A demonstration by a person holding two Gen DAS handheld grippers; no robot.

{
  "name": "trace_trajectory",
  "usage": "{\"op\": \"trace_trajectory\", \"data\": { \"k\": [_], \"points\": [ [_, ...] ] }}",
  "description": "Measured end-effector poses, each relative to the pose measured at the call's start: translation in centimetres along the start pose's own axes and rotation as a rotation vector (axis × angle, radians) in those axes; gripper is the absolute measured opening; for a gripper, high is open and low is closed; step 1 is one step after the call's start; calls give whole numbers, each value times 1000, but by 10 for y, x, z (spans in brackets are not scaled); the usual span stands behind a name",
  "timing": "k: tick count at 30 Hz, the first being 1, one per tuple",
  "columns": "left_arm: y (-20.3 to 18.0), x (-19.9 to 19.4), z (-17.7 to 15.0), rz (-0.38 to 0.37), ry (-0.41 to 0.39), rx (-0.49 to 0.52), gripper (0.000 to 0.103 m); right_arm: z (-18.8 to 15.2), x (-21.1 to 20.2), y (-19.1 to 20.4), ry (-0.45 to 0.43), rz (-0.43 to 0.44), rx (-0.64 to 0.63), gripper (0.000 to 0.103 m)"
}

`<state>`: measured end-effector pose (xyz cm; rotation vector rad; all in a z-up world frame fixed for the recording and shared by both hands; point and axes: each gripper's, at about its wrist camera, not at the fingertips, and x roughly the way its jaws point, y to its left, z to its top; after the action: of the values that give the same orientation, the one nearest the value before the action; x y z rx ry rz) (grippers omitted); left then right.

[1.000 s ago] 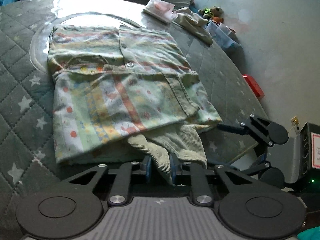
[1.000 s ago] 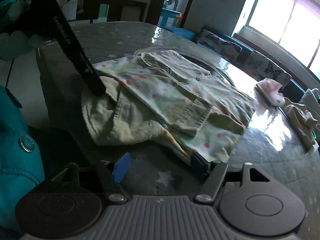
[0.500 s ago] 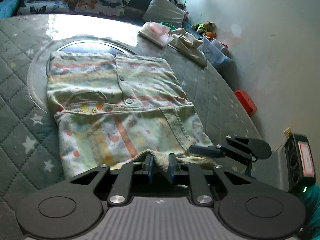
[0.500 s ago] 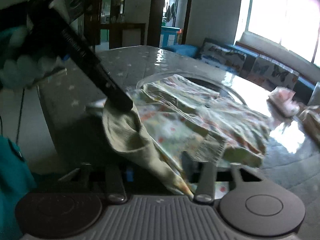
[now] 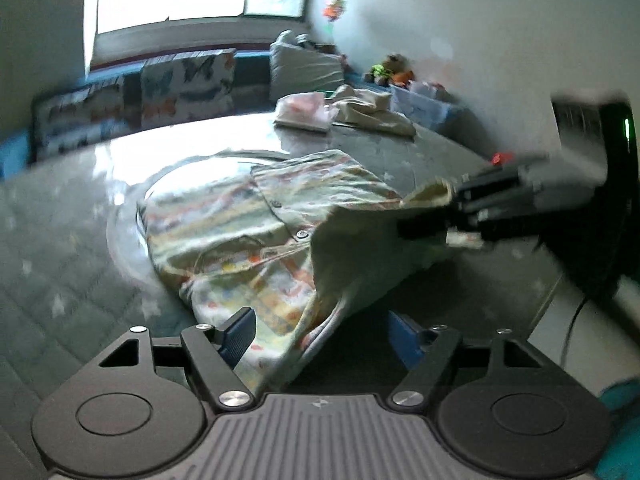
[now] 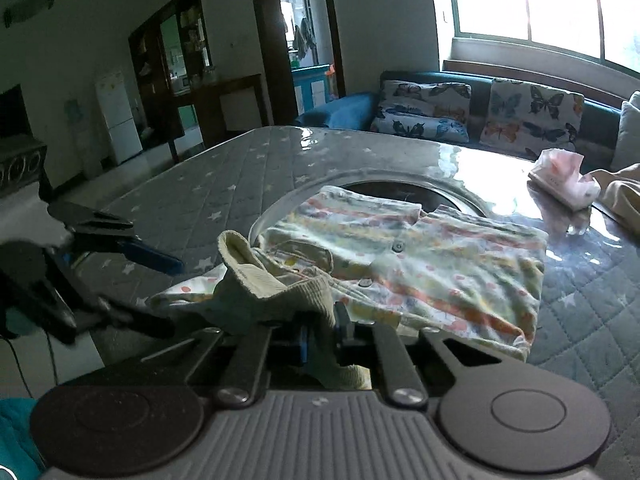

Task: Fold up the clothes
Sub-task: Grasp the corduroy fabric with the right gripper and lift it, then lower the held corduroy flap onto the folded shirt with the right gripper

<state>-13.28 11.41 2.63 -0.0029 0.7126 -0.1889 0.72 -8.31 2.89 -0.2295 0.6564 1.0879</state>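
A pastel striped and dotted shirt (image 5: 248,216) (image 6: 440,264) lies folded on the grey star-quilted table (image 5: 60,260) (image 6: 224,184). Its olive corduroy part (image 6: 256,288) is pulled up off the near edge. My right gripper (image 6: 322,332) (image 5: 448,216) is closing, and its pads pinch that corduroy fabric. My left gripper (image 5: 320,328) (image 6: 164,296) is opening. A raised fold of the shirt hangs between its blue pads (image 5: 240,332), which stand apart from the cloth.
A folded pink cloth (image 5: 304,114) (image 6: 560,180) and a beige garment (image 5: 372,116) (image 6: 624,196) lie at the table's far side. A glass turntable ring (image 6: 400,188) sits under the shirt. A black device (image 5: 616,184) stands past the near table edge.
The left gripper let go of the corduroy part and opened wide. The right gripper moved in, shut on that fabric and lifted it. Both views tilted upward.
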Motion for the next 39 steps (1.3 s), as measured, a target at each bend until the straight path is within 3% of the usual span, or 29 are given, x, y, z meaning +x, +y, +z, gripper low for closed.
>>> {"op": "trace_trajectory", "data": {
  "k": [5, 7, 9, 12, 20, 29, 39],
  "points": [
    [-15, 20, -13, 51, -4, 195, 73, -1, 1, -2, -12, -11, 14, 9],
    [-15, 27, -17, 67, -2, 234, 57, -4, 0, 0, -15, -16, 22, 9],
    [-14, 32, -21, 75, -4, 264, 26, -7, -1, 2, -23, -20, 25, 8],
    [-9, 32, -25, 71, -12, 237, 11, -11, -6, 5, -48, -20, 31, 5],
    [-13, 0, -25, 25, -69, 191, 7, -20, -36, 18, -120, 22, 30, 4],
    [-23, -63, -31, -151, -108, 91, 7, -17, -94, 34, -91, 125, 34, 3],
    [13, -46, -1, -124, -133, -9, 7, 31, -70, 19, -91, 119, -9, 3]
  ]
}}
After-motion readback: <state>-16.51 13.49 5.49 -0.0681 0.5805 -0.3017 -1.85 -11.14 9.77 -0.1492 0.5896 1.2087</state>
